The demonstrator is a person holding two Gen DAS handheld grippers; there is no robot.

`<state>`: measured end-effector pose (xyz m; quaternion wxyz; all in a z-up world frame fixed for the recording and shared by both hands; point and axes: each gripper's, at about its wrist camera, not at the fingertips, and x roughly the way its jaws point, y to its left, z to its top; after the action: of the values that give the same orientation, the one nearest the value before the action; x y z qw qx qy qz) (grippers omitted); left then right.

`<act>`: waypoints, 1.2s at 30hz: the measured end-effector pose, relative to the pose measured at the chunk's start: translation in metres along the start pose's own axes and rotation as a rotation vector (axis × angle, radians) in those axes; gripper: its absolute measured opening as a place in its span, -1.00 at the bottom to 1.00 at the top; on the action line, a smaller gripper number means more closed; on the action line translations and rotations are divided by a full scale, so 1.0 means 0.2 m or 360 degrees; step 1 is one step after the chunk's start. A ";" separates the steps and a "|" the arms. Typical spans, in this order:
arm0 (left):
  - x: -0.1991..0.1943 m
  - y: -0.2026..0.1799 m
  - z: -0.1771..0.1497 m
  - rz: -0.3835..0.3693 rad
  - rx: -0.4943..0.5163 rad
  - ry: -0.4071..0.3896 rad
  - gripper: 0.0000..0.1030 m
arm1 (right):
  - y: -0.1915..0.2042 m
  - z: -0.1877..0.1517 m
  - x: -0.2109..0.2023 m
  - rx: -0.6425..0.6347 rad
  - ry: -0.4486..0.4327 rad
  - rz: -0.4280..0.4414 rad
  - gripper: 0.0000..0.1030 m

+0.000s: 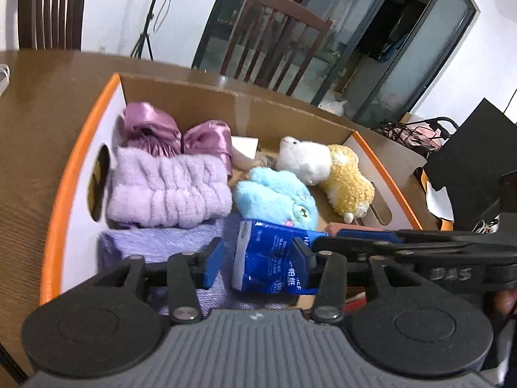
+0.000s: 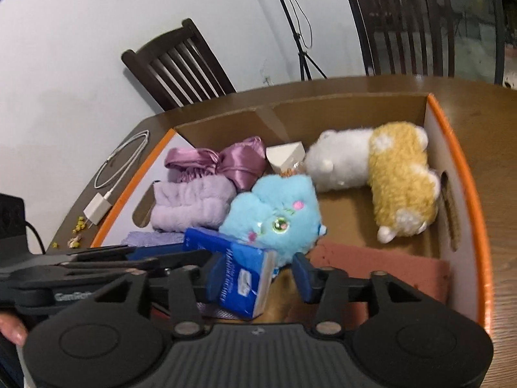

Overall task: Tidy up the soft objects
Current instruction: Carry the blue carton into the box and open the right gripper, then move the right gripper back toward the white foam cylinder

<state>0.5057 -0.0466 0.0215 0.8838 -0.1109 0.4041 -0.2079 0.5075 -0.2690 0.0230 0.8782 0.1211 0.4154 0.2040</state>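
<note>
while the blue plastic tissue pack (image 1: 271, 255) hangs tilted over the near edge of the orange-rimmed cardboard box (image 1: 55, 194), left gripper (image 1: 258, 258) and right gripper (image 2: 255, 274) both bracket it, jaws wide (contact unclear); unsupported, it may topple onto the blue plush toy (image 2: 274, 216).

Probably home: dining chairs (image 1: 284, 32), table (image 1: 38, 103)

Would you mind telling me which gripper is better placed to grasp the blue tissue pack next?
Probably the left. The blue tissue pack lies between the open fingers of the left gripper, close to one pad. In the right gripper it sits tilted against one finger, with a wide gap to the other.
</note>
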 end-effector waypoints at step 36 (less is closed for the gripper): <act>-1.11 -0.41 -1.09 0.0313 0.0320 -0.0882 0.96 | 0.25 -1.06 -1.03 -0.0503 -0.0703 -0.0335 0.60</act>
<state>0.1862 -0.0234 0.0587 0.9828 -0.0358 0.1341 -0.1222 0.2113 -0.3097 0.0504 0.9717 -0.0195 0.1875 0.1426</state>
